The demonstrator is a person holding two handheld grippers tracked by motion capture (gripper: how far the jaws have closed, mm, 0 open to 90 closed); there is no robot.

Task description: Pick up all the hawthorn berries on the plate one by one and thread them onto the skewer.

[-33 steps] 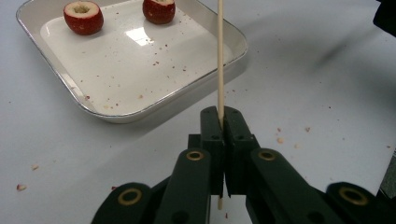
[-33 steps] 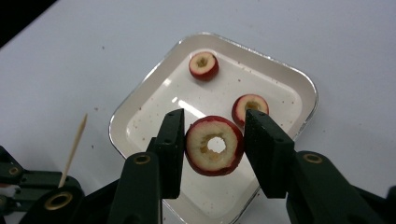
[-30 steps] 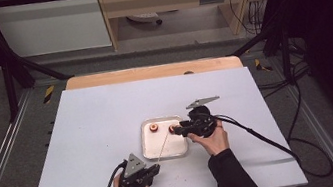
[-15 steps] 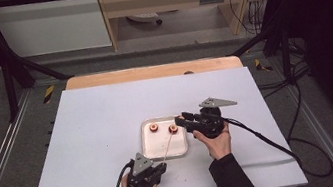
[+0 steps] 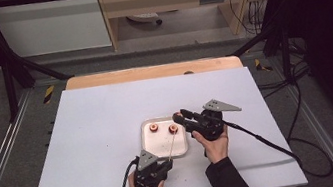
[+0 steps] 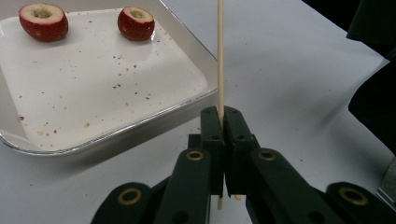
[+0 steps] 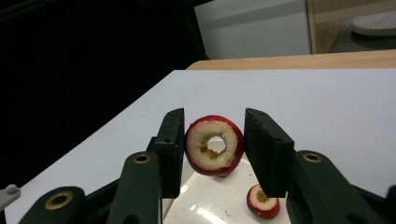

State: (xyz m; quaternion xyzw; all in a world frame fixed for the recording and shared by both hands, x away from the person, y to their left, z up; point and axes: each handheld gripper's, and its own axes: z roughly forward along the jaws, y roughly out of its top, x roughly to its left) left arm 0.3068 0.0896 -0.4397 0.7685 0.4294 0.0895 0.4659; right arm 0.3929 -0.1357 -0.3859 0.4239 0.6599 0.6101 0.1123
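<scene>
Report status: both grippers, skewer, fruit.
Left gripper shut on skewer. Right gripper shut on cored fruit, above tray. Two fruits in tray. Nothing in the way.

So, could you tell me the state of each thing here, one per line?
left gripper: shut on the skewer.
skewer: clamped near its lower end, bare, nothing threaded on it.
right gripper: shut on the held fruit.
held fruit: cored, lifted above the tray.
tray fruits: cored, resting hole-up in the tray.
tray: flat on the table, speckled with red crumbs.
</scene>
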